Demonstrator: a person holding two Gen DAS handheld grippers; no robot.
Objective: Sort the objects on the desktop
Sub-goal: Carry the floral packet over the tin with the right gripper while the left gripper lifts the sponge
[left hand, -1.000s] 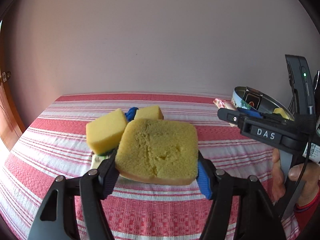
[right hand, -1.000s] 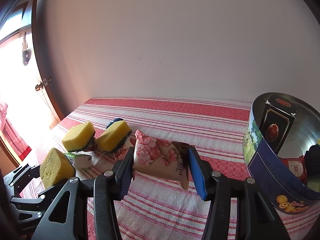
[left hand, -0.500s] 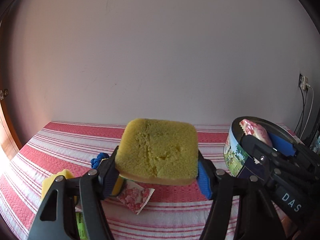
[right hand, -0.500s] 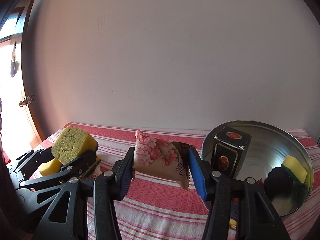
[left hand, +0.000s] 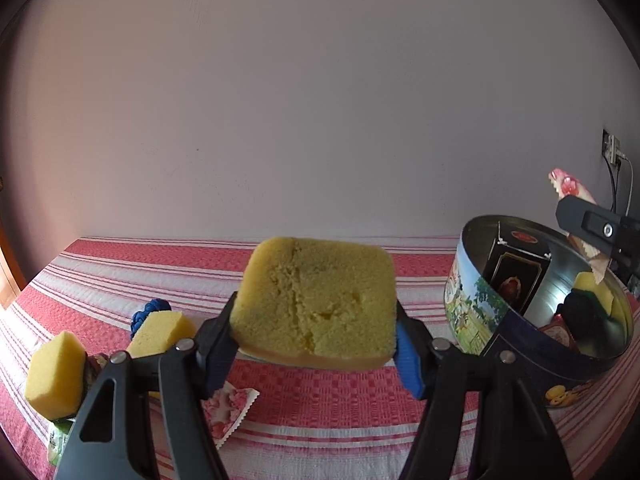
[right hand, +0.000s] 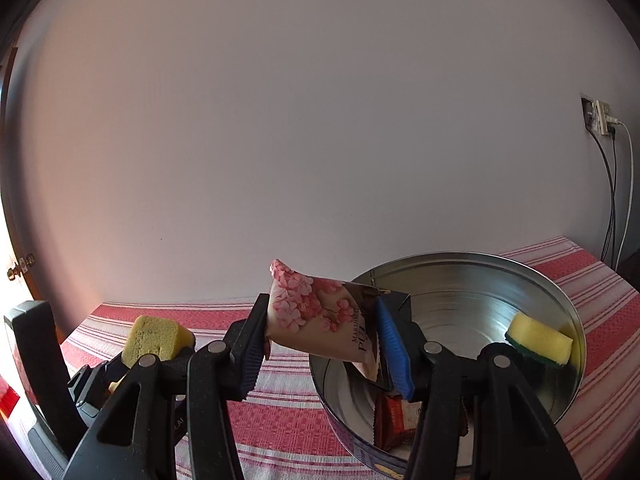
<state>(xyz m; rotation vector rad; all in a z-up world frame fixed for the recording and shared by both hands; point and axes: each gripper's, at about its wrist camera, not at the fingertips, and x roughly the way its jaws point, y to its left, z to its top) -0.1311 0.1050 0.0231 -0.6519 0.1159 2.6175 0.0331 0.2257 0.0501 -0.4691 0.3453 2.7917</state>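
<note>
Tongs both grasp cargo: left gripper clamps a square yellow sponge; right gripper pinches a pink-flowered snack packet over the round metal tin.

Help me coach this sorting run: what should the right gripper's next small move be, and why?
Probably carry on over the round tin, then open. The right gripper is shut on the pink flowered packet, which hangs at the tin's near rim; a sponge and packets already lie inside.
</note>
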